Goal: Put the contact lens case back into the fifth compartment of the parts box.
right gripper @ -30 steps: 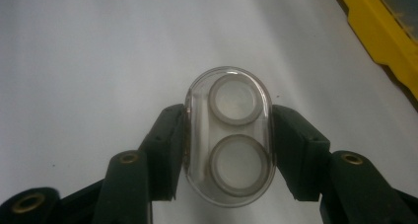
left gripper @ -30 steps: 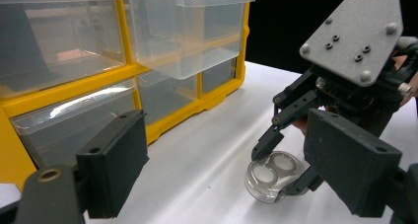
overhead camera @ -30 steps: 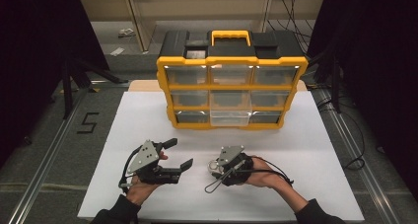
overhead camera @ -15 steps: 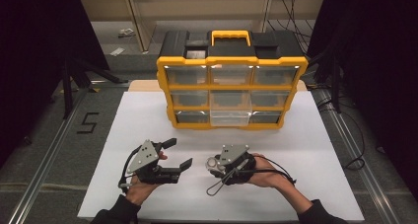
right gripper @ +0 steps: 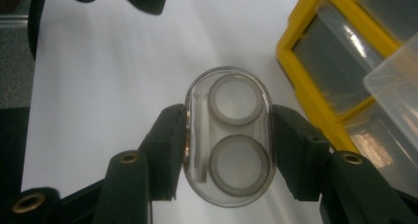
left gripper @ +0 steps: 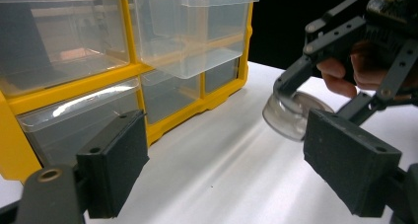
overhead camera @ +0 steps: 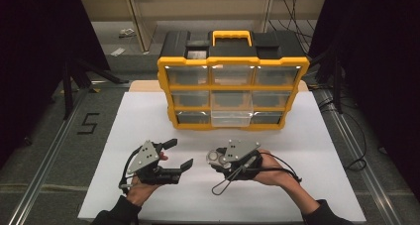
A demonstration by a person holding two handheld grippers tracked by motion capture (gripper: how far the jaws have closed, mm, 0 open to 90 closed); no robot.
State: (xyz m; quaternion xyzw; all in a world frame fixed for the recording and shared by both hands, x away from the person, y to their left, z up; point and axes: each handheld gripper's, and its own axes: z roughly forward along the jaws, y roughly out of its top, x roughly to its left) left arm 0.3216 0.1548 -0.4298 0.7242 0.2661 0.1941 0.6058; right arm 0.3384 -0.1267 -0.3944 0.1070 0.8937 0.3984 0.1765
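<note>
The left gripper [overhead camera: 174,153] sits over the white mat [overhead camera: 124,136] where it was a second ago, its jaws wide apart with nothing between them. To its right, the right gripper [overhead camera: 214,158] has lifted a little off the mat, jaws clamped on the sides of a small clear case [right gripper: 228,135] holding what look like two round rings; the glare makes them hard to read. The case is now clear of the mat and free to carry. Behind stands the yellow drawer cabinet [overhead camera: 233,62], its bottom middle drawer [overhead camera: 232,118] pulled out, probably where the case goes. Nothing lies between, though the right gripper's cable [overhead camera: 223,185] trails below the hand.
</note>
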